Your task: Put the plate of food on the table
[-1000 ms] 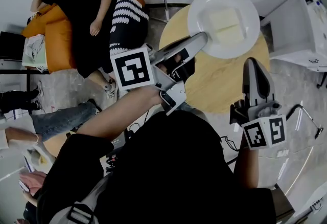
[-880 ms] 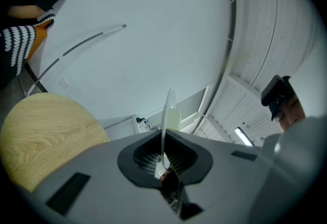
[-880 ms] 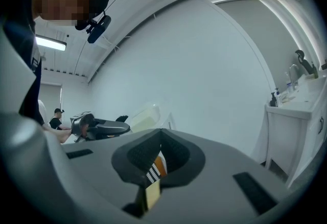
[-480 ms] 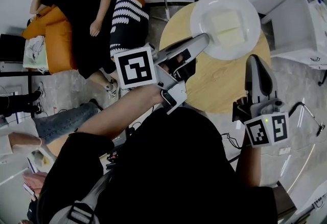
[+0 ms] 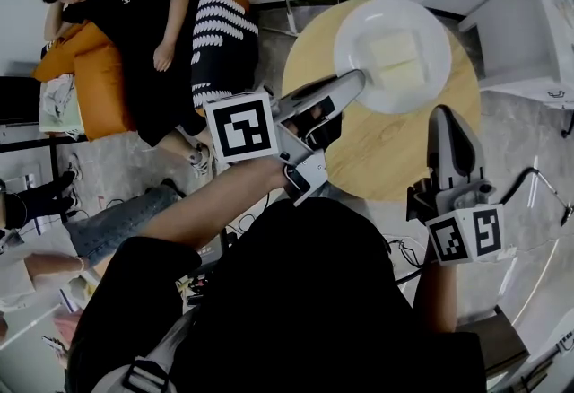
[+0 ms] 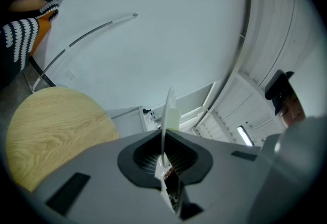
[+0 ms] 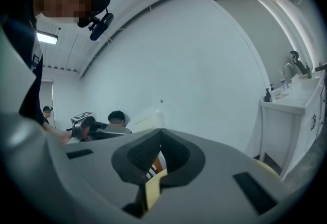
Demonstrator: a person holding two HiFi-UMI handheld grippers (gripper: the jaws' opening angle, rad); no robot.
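A white plate point(image 5: 359, 23) carrying pale square slices of food point(image 5: 395, 61) hangs over the far part of a round wooden table point(image 5: 377, 158). My left gripper point(image 5: 357, 79) is shut on the plate's near-left rim. In the left gripper view the plate point(image 6: 168, 108) shows edge-on, clamped between the jaws of the left gripper point(image 6: 163, 154), with the table point(image 6: 56, 126) at the left. My right gripper point(image 5: 446, 113) hovers over the table's right edge, clear of the plate. Its jaw tips point(image 7: 161, 131) meet with nothing between them.
A person lies on an orange cushion point(image 5: 90, 68) left of the table. Another person's legs point(image 5: 117, 212) stretch out nearer me on the left. A white cabinet point(image 5: 529, 32) stands close to the table's right side. Cables trail on the floor beside it.
The left gripper and the plate have sunk a little toward the table. The right gripper has shifted only slightly.
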